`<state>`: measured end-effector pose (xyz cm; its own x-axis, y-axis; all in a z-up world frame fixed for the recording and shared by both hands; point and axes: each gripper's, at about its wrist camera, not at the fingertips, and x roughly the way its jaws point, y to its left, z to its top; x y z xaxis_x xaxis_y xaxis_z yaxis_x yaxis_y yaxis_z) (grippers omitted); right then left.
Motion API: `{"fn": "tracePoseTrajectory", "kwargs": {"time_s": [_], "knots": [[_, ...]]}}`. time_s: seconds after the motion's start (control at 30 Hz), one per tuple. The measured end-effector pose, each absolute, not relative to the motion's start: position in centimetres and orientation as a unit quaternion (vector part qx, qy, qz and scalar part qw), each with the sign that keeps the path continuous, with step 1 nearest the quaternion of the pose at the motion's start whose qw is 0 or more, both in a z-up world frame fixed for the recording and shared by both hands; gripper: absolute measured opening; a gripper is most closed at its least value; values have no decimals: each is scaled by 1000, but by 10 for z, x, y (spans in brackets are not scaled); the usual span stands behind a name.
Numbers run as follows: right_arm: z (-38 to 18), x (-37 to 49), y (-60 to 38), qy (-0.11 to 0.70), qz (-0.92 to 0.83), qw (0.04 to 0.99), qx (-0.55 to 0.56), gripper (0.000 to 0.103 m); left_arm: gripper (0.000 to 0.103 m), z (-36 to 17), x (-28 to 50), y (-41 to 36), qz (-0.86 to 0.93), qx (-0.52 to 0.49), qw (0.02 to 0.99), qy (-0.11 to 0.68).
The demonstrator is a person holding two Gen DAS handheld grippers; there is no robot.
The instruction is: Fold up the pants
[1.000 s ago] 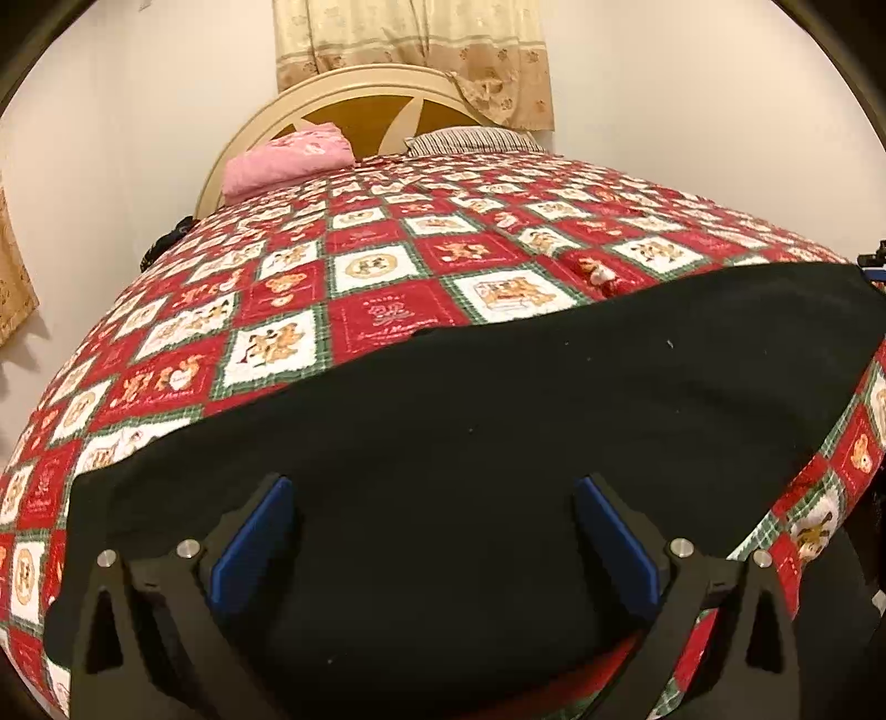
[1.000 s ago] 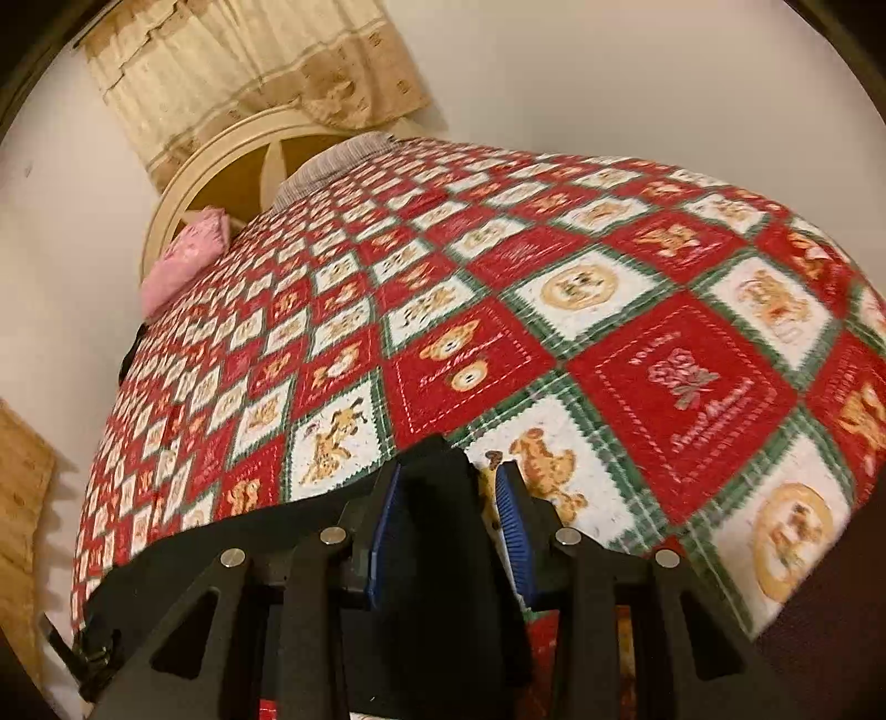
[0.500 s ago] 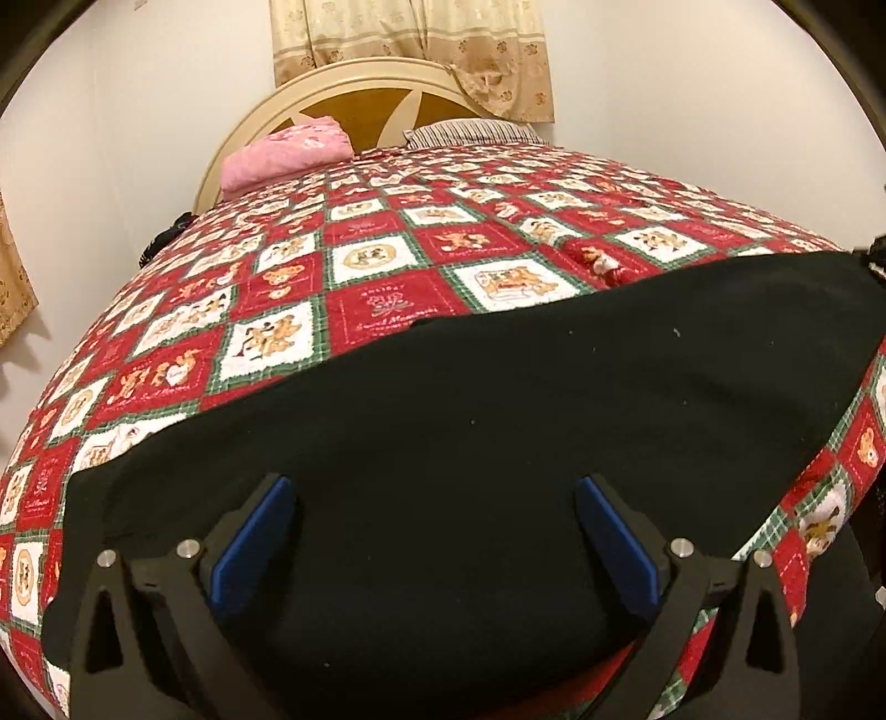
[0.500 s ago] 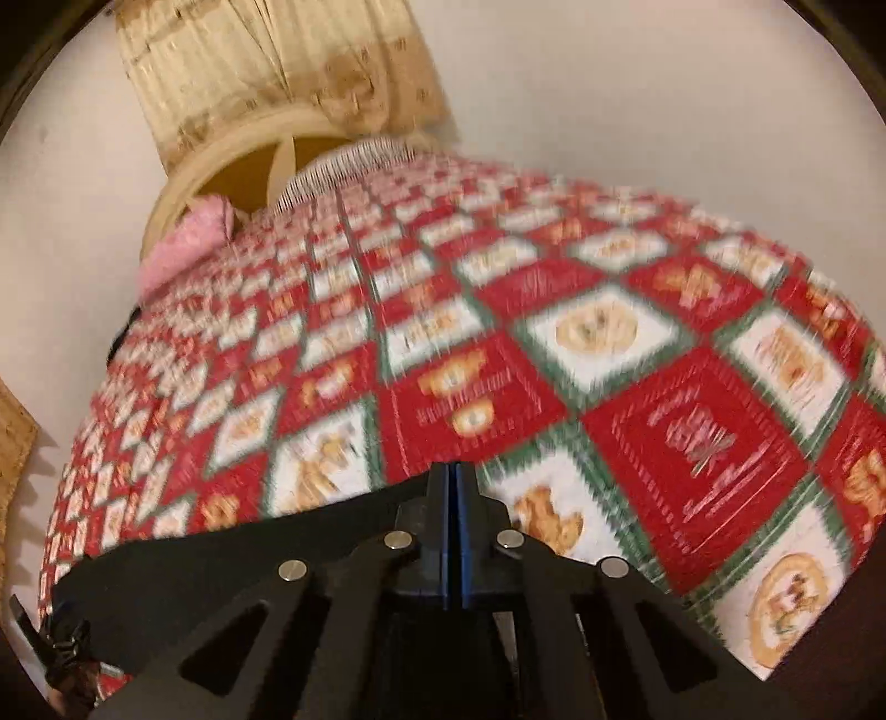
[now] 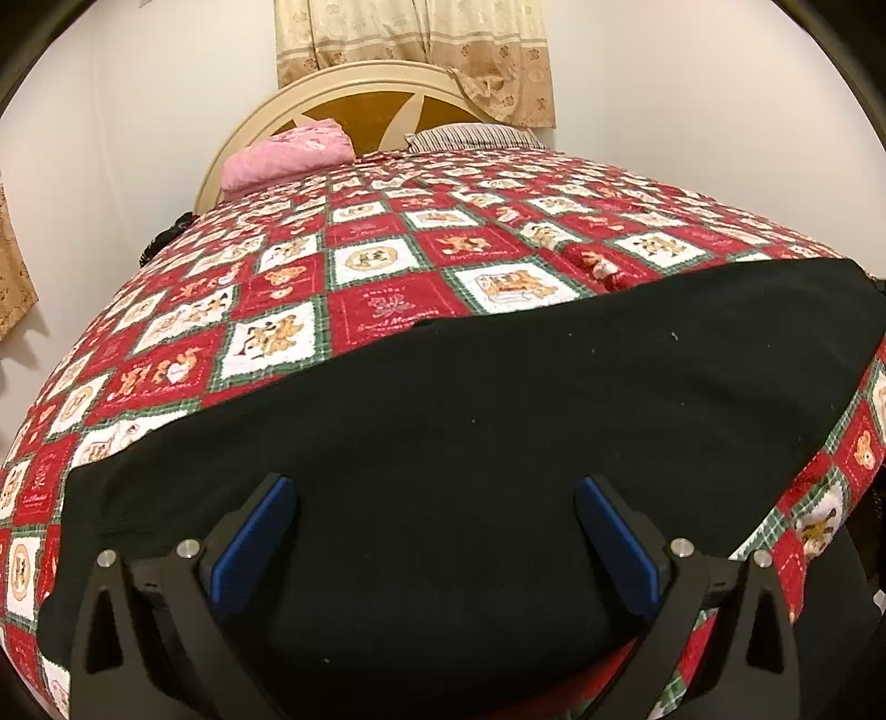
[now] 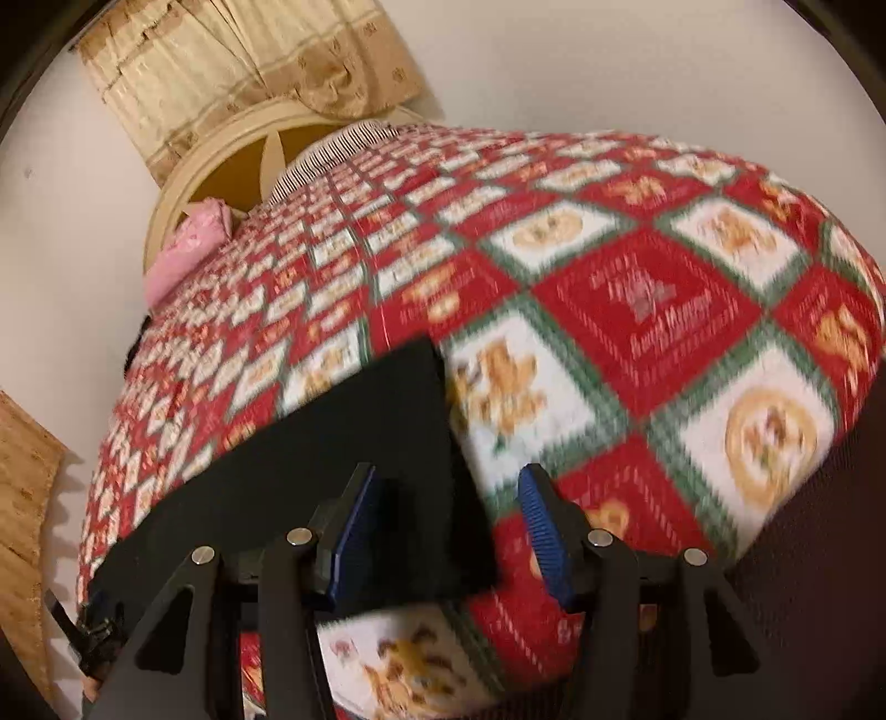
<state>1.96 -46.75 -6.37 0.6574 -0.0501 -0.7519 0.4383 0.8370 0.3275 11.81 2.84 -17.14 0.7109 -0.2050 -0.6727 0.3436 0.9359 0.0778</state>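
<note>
Black pants lie flat across the near part of a bed with a red, white and green patterned quilt. My left gripper is open, low over the middle of the pants near their front edge, holding nothing. In the right wrist view the pants' right end lies flat on the quilt. My right gripper is open at that end, its left finger over the cloth and its right finger over the quilt. The image is blurred.
A pink pillow and a striped pillow lie at the cream headboard. Curtains hang behind. The wall runs along the far right side of the bed. A dark object shows at the lower left of the right wrist view.
My right gripper was shut on the pants' end half a second ago and is now open; the end lies flat. The left gripper stayed open and barely moved.
</note>
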Motion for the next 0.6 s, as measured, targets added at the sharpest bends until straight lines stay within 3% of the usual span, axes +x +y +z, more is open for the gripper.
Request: {"fn": "tracePoseTrajectory", "kwargs": {"time_s": [0.13,0.17,0.2,0.4,0.5,0.6], "knots": [[-69,17,-462,377,-148,881,242,51,103,-172,119,29,-151,94,919,352],[-69,18,-461,377,-144,882,245,45,103,-172,119,29,-151,92,919,353],[-68,19,-460,378,-130,881,252,30,103,-173,120,30,-152,89,919,354],[-76,23,-461,375,-123,878,272,29,103,-174,121,33,-157,75,918,357],[-77,18,-470,364,-106,871,313,17,103,-174,121,36,-159,68,918,356],[-74,13,-472,348,-96,867,343,15,103,-174,121,37,-159,62,919,355]]}}
